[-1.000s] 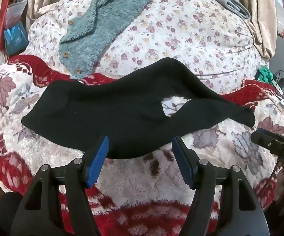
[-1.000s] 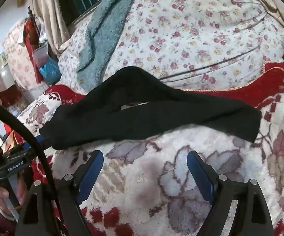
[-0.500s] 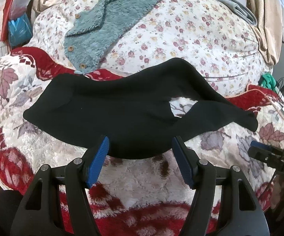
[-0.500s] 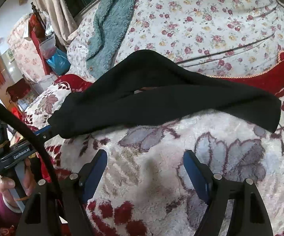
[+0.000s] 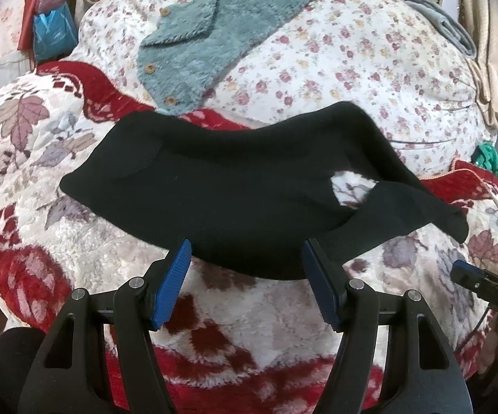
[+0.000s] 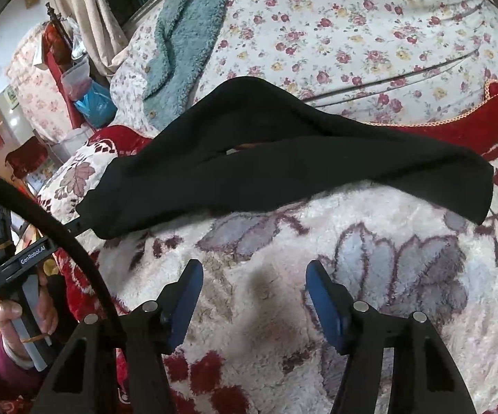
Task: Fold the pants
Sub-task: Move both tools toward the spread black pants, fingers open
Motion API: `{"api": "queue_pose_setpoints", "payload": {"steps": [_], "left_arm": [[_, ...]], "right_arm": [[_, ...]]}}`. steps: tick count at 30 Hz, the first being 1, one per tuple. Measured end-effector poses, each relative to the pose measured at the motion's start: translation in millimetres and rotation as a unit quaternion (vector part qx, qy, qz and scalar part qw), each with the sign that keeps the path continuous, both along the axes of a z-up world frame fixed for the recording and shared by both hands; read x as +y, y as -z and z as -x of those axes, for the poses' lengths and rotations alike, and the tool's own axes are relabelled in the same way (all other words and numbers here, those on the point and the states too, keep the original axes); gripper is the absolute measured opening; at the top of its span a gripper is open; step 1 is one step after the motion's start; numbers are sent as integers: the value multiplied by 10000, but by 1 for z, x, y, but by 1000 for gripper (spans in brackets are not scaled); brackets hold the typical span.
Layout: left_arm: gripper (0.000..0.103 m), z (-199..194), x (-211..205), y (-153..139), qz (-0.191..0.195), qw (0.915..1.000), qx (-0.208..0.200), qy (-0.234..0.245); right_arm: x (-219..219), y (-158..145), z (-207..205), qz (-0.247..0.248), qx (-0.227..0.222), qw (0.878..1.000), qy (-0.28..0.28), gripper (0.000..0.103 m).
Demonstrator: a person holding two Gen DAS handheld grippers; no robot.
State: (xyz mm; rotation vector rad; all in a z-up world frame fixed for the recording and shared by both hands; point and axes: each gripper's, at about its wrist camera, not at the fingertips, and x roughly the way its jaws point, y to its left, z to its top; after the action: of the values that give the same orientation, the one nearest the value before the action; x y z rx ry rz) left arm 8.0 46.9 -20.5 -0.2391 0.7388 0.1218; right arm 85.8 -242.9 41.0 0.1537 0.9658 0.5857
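Observation:
Black pants [image 5: 235, 186] lie spread on a red and white fleece blanket [image 5: 242, 314], waist to the left, legs to the right with a small gap between them. My left gripper [image 5: 245, 258] is open and empty at the pants' near edge, one blue finger on each side of it. In the right wrist view the pants [image 6: 283, 169] lie across the middle. My right gripper [image 6: 252, 272] is open and empty over bare blanket [image 6: 318, 310], short of the near leg. The right gripper's tip also shows in the left wrist view [image 5: 480, 281].
A floral quilt bundle [image 5: 335, 55] rises behind the pants, with a teal fleece garment [image 5: 207, 34] draped on it. A blue bag [image 5: 54, 32] stands at the far left. A green item and cables [image 5: 490, 158] lie at the right edge.
Both grippers have moved closer to the pants. The left fingers now reach the near edge. The pants have not moved.

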Motion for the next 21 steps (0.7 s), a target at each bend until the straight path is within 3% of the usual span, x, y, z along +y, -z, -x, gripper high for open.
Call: {"api": "queue_pose_setpoints", "payload": {"steps": [4, 14, 21], "left_arm": [[66, -3, 3, 7, 56, 9999, 141, 32], [66, -5, 10, 11, 170, 9996, 206, -18], [66, 0, 49, 12, 798, 9950, 339, -489]], "right_arm": [[-25, 17, 8, -47, 4, 10000, 13, 61], [-35, 31, 5, -108, 36, 9999, 27, 61], [-49, 35, -10, -215, 143, 9992, 302, 61]]}}
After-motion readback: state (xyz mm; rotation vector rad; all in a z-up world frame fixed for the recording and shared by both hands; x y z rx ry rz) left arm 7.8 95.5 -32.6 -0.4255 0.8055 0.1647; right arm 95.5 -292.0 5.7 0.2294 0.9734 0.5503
